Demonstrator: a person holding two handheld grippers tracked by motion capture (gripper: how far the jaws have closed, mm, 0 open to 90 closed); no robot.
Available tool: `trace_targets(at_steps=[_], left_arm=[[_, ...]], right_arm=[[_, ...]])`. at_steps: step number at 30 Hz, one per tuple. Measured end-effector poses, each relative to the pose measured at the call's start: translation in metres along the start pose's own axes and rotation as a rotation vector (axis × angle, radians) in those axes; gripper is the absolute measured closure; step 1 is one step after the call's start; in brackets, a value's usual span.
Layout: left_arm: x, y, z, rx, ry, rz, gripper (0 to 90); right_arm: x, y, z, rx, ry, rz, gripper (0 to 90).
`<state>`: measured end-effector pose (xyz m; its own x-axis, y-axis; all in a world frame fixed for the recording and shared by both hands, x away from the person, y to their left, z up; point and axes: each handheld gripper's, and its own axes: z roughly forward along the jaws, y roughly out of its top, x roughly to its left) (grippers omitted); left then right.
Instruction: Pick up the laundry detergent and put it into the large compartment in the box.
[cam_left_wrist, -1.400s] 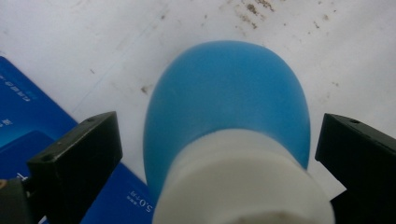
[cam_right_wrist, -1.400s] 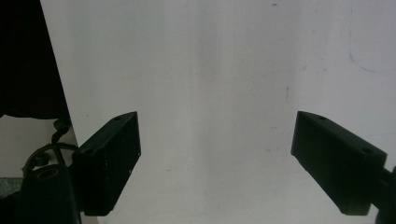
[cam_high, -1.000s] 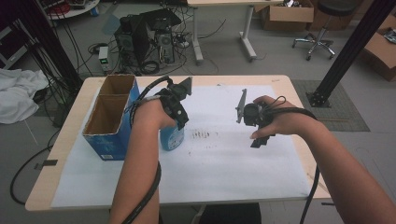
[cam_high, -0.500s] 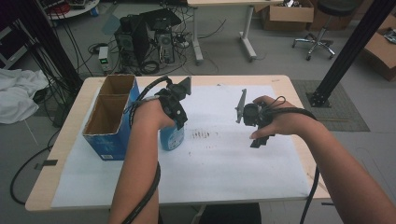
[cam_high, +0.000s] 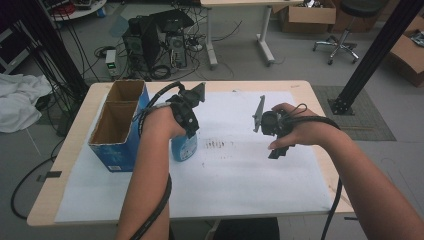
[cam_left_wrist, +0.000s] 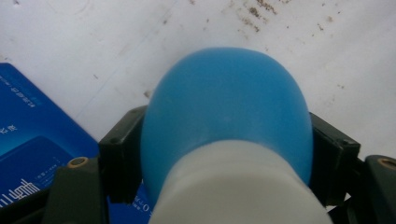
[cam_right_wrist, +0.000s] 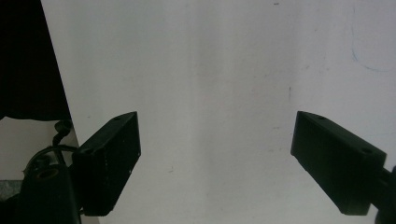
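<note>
A blue bottle (cam_high: 184, 148) with a white neck stands on the white paper just right of the blue box. In the left gripper view the bottle (cam_left_wrist: 224, 107) sits between my two black jaws, which touch its sides. My left gripper (cam_high: 184, 136) points down over it from above; its jaws have just been closing and now grip the bottle's shoulder. My right gripper (cam_high: 276, 148) hovers over the paper at the right. In the right gripper view it (cam_right_wrist: 215, 154) is open, with bare paper between its fingers (cam_right_wrist: 109, 158).
An open blue cardboard box (cam_high: 116, 152) with two compartments stands at the table's left. White paper (cam_high: 250, 175) covers most of the tabletop, with dark specks (cam_high: 220, 144) near the middle. Computers, cables and a chair are on the floor beyond the far edge.
</note>
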<state>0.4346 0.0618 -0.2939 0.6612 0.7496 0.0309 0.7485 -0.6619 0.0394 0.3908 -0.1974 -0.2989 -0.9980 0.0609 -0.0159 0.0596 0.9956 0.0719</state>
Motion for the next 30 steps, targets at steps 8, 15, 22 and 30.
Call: trace_targets(at_steps=[8, 15, 22, 30], left_arm=[[-0.0003, 0.0001, 0.0016, 0.004, 0.006, 0.002, 34.8], [-0.0001, -0.0003, 0.0018, -0.003, 0.014, -0.011, 37.6], [-0.0011, 0.0, 0.002, 0.005, 0.016, 0.002, 38.6], [-0.0034, -0.0008, 0.0022, 0.0, 0.02, 0.036, 39.2]], right_arm=[[-0.0006, -0.0021, -0.001, -0.001, -0.004, -0.001, 16.0], [-0.0009, -0.0001, 0.0015, 0.001, -0.002, 0.001, 15.9], [-0.0009, -0.0004, 0.0027, -0.002, 0.002, 0.004, 15.8], [-0.0009, -0.0023, 0.005, 0.004, 0.005, 0.009, 15.9]])
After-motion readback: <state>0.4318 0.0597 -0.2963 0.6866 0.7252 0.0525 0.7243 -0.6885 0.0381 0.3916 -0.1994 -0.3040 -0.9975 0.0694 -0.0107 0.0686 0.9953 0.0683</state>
